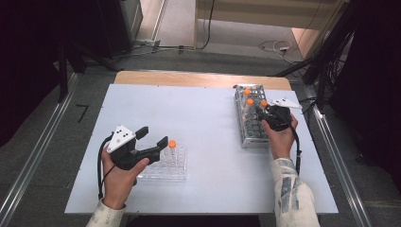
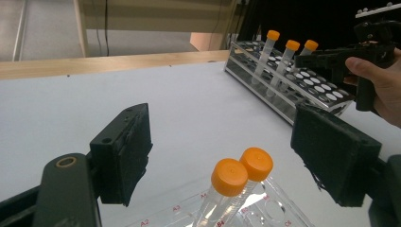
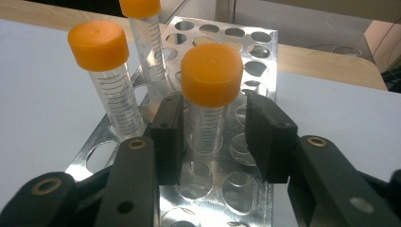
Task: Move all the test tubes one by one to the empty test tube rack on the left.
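A metal rack stands at the table's right with three orange-capped tubes in it. My right gripper straddles the nearest tube below its cap. The left pad lies close against the tube, and a gap shows at the right pad. The other two tubes stand behind and to the left. At the front left sits a clear plastic rack with two orange-capped tubes. My left gripper hovers open just above these tubes, with nothing between its pads.
The white table top has a wooden edge at the back. Most holes of the metal rack stand vacant. The right hand and its gripper appear far off in the left gripper view. Cables lie on the floor beyond the table.
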Tool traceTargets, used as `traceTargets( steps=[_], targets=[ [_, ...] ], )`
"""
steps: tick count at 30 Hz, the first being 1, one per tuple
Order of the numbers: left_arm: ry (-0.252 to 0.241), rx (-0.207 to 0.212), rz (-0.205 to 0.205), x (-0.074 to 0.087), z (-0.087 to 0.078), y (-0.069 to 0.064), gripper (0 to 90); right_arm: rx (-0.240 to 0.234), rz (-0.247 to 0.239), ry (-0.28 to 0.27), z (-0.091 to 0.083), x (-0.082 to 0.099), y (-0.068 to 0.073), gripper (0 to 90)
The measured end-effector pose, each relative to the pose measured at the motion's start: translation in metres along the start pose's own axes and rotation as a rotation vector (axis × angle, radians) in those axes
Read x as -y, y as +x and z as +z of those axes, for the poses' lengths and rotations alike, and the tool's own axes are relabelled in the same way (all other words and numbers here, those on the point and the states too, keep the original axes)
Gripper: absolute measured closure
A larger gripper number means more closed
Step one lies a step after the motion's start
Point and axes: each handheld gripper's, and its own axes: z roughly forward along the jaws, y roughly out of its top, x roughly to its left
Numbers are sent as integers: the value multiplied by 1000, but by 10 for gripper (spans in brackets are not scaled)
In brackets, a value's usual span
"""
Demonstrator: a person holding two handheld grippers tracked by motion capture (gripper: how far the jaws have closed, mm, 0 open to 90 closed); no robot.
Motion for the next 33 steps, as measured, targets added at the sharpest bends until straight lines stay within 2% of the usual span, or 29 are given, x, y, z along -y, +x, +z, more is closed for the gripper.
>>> traceTargets(
  steps=[6, 13, 15, 22, 33],
  targets=[
    [6, 2, 0, 1, 1, 0, 210, -15, -8, 29, 3, -4, 1, 700],
    [9, 5, 3, 1, 1, -2, 213, -27, 15, 29, 2, -4, -2, 715],
    [8, 5, 4, 1, 1, -1, 213, -32, 28, 15, 0, -6, -3, 715],
    [0, -2, -1, 0, 0, 0, 201, -37, 29, -33, -12, -15, -5, 715],
    [-9, -6, -6, -1, -2, 0, 180, -32, 11, -120, -47, -32, -6, 715]
  ],
)
